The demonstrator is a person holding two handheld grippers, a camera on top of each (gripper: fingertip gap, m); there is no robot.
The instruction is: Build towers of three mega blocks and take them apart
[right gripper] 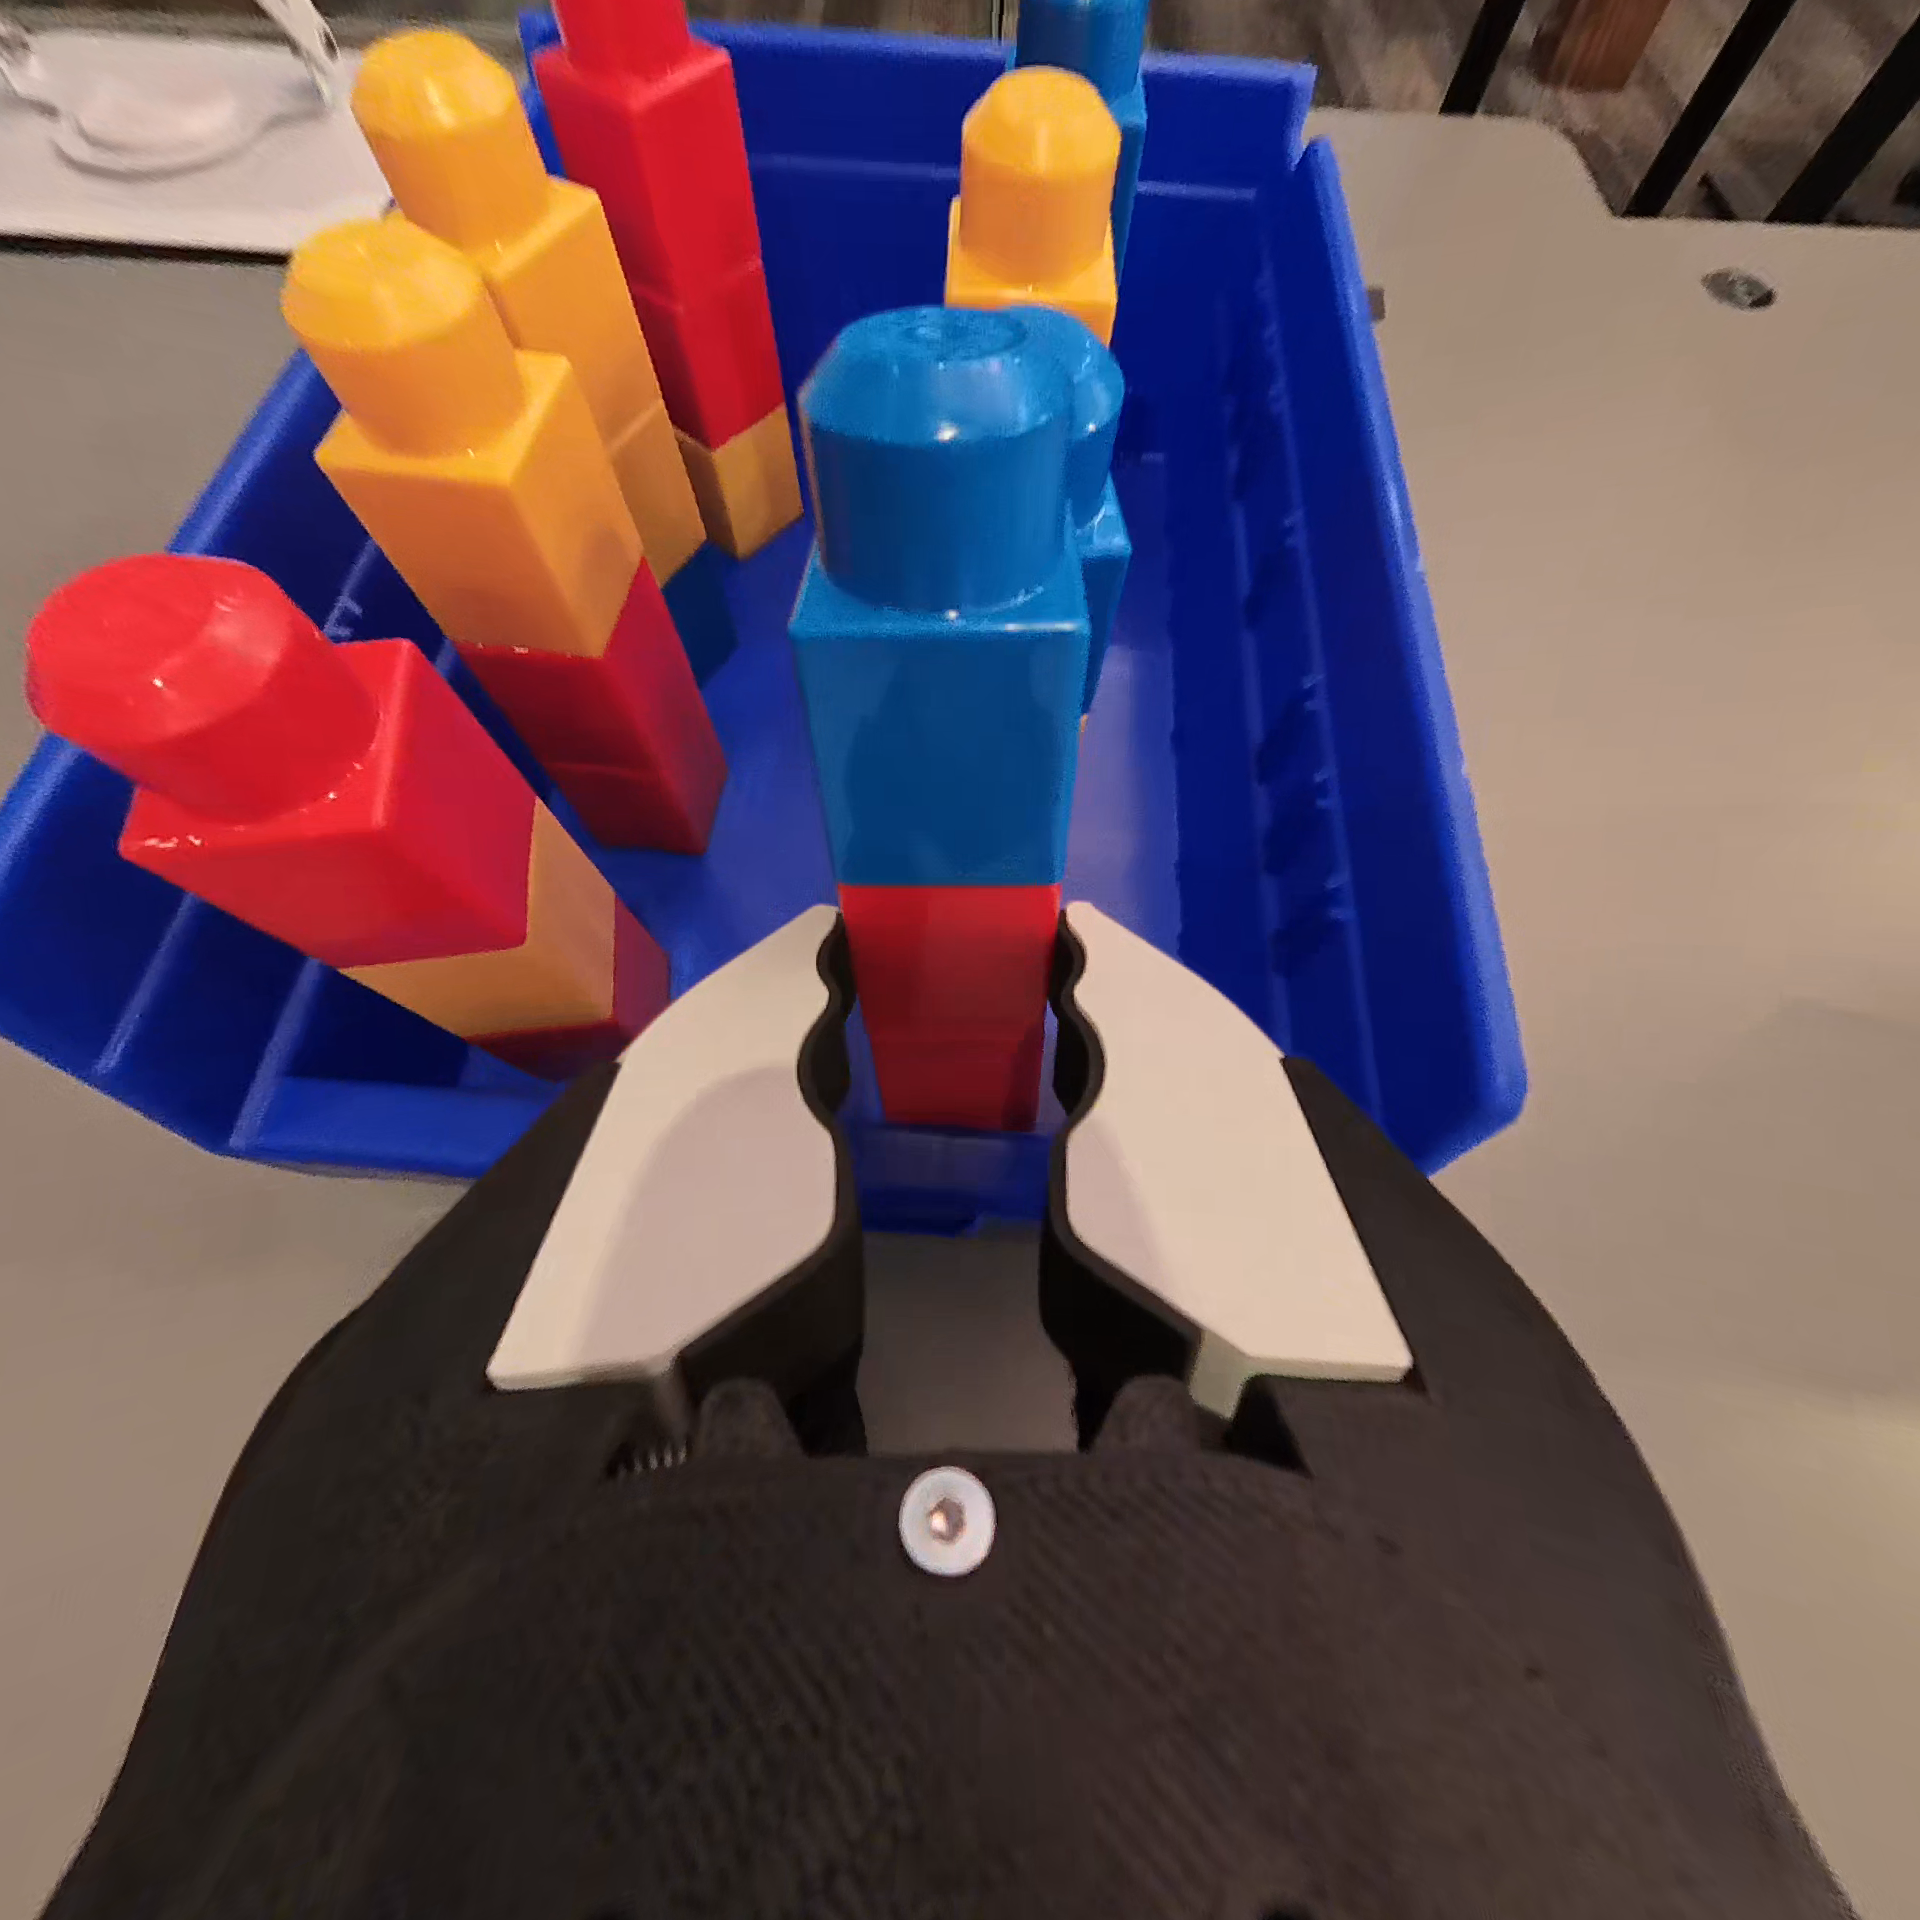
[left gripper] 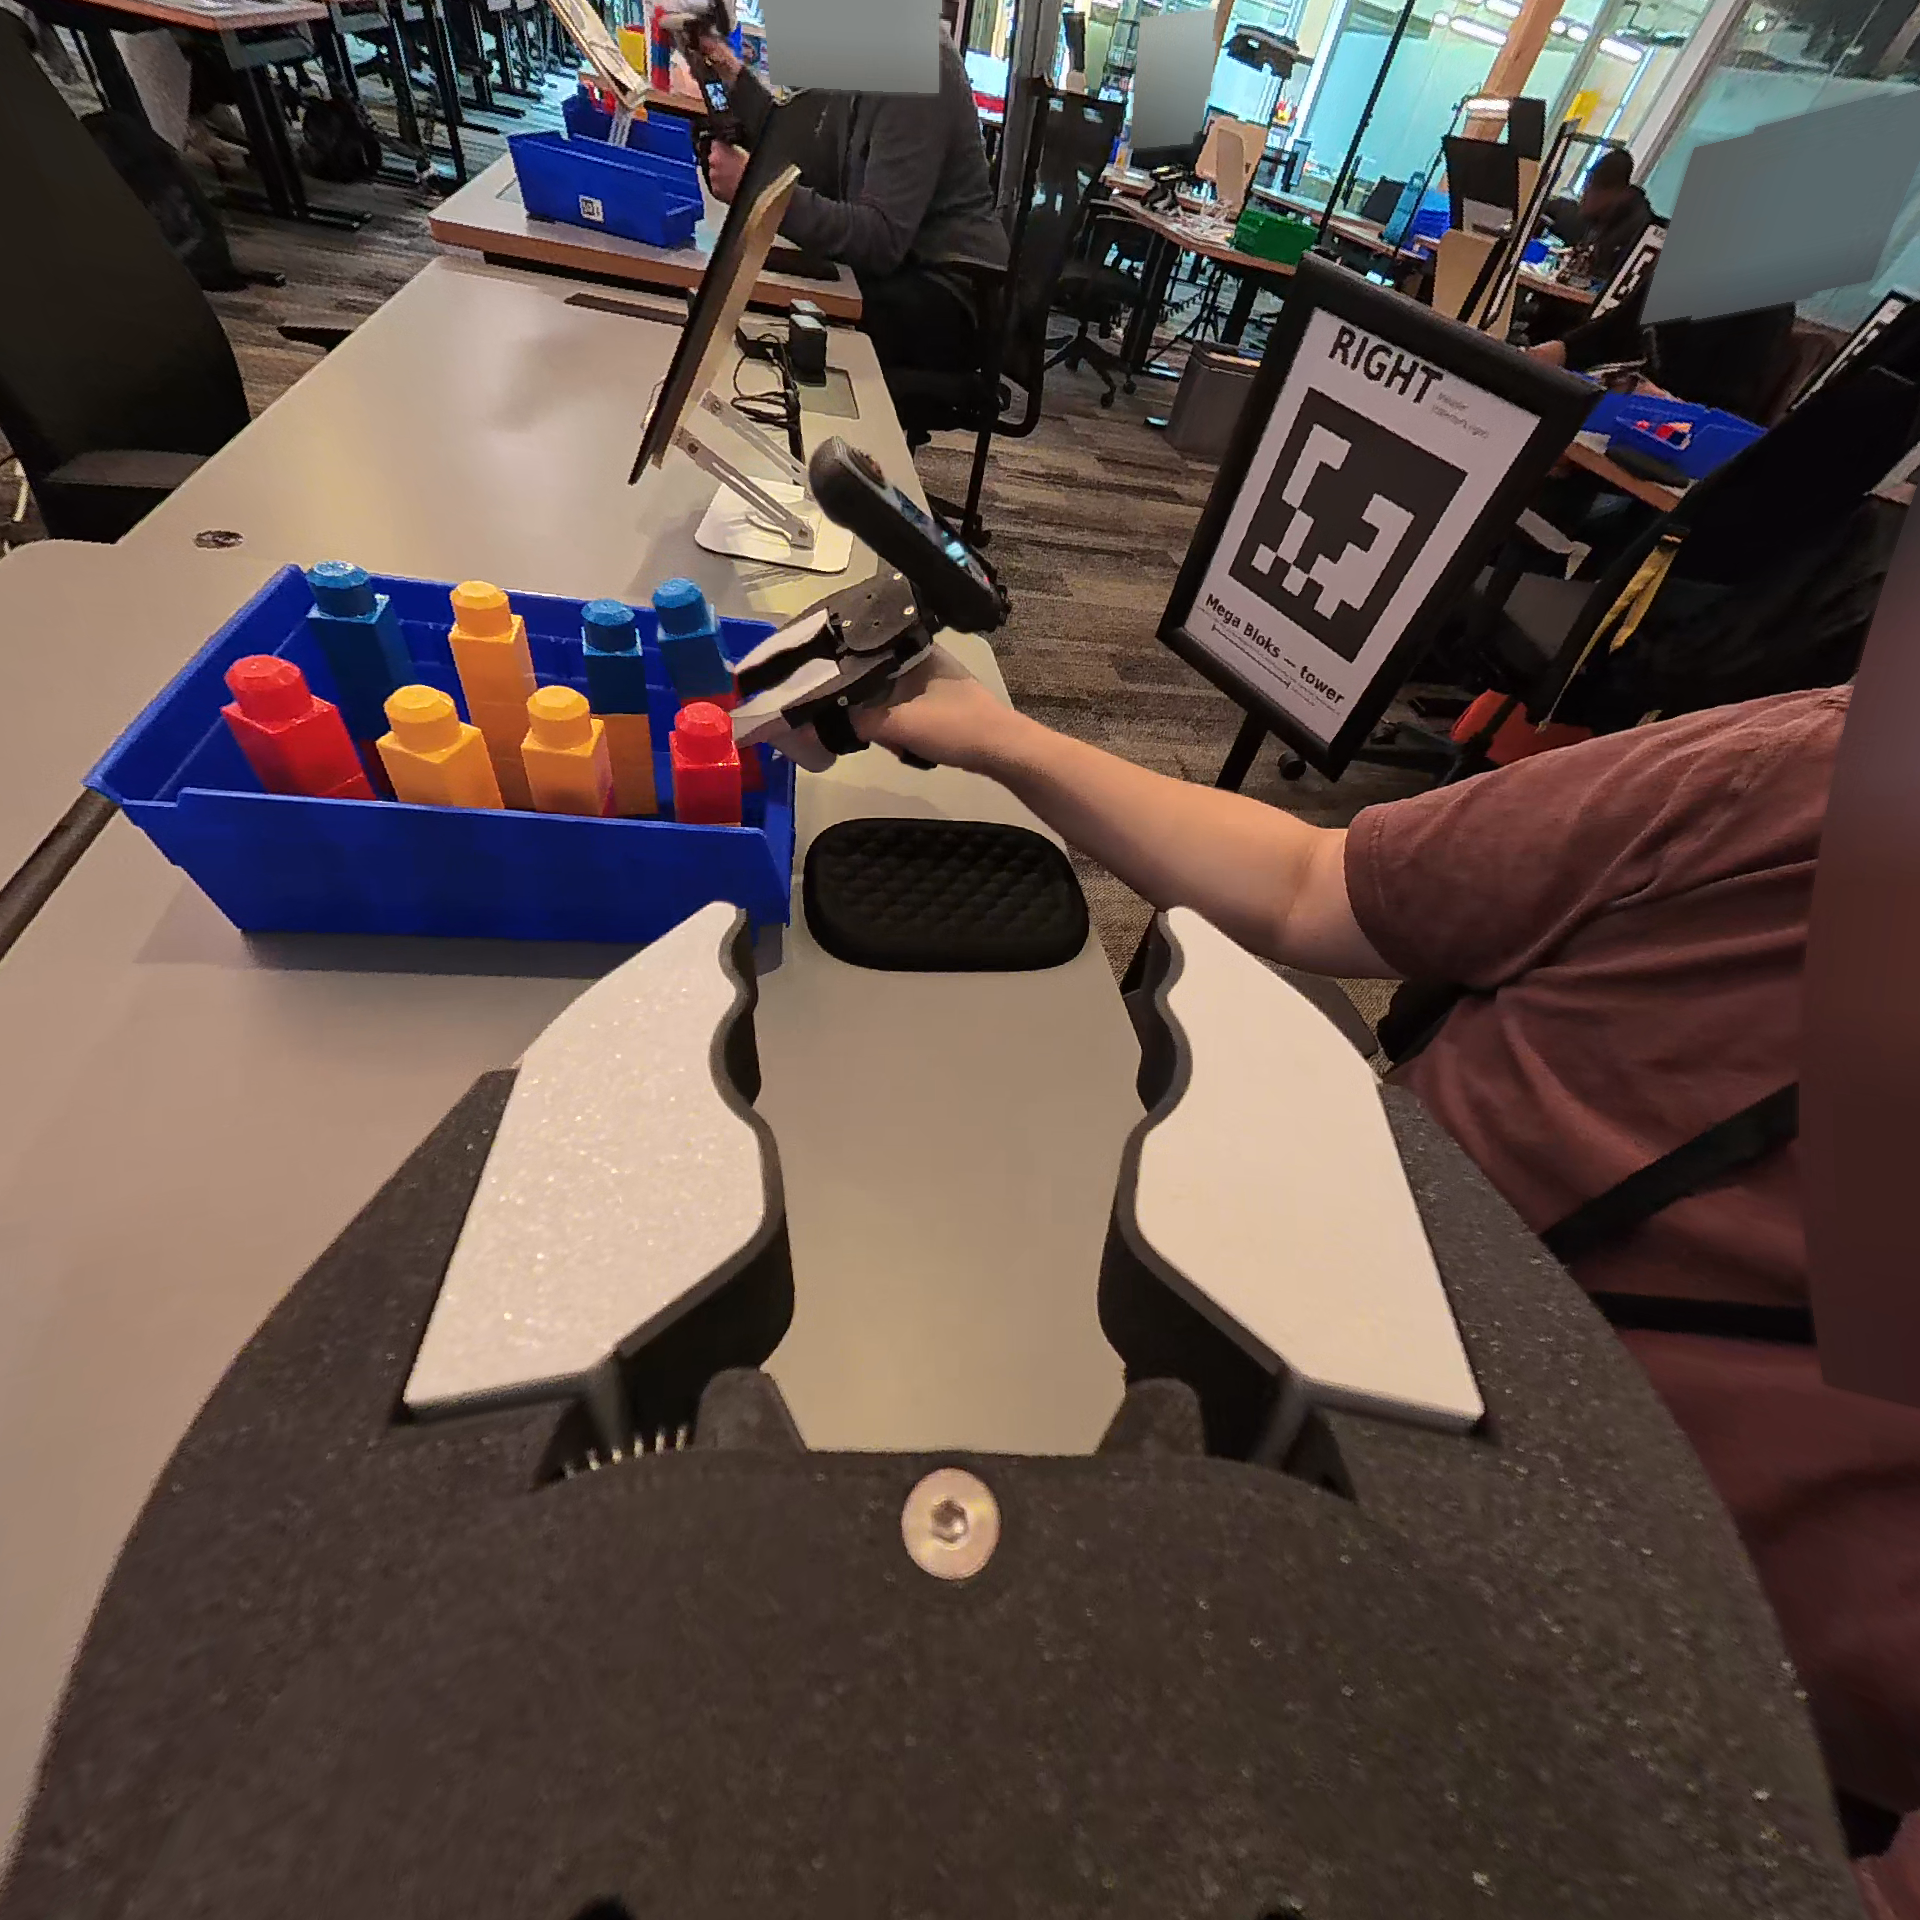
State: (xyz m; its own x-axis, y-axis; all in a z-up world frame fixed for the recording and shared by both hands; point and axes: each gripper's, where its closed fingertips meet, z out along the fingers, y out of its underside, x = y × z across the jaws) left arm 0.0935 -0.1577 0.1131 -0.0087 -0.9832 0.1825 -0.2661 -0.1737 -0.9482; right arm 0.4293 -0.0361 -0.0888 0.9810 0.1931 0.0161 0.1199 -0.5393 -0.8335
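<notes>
In the right wrist view the top edge cuts off the studs of the far red tower (right gripper: 665, 208) and far blue tower (right gripper: 1086, 42). The right claw (right gripper: 945, 997) hides the foot of the blue-topped tower (right gripper: 940, 748), and the near wall of the blue bin (left gripper: 468, 862) hides the other towers' feet in the left wrist view.

One blue bin (left gripper: 457, 883) holds eight block towers: three yellow-topped (left gripper: 431, 743), three blue-topped (left gripper: 358, 634), two red-topped (left gripper: 281, 717). One black pad (left gripper: 940, 894) lies at the bin's 3 o'clock. Two grippers show.
</notes>
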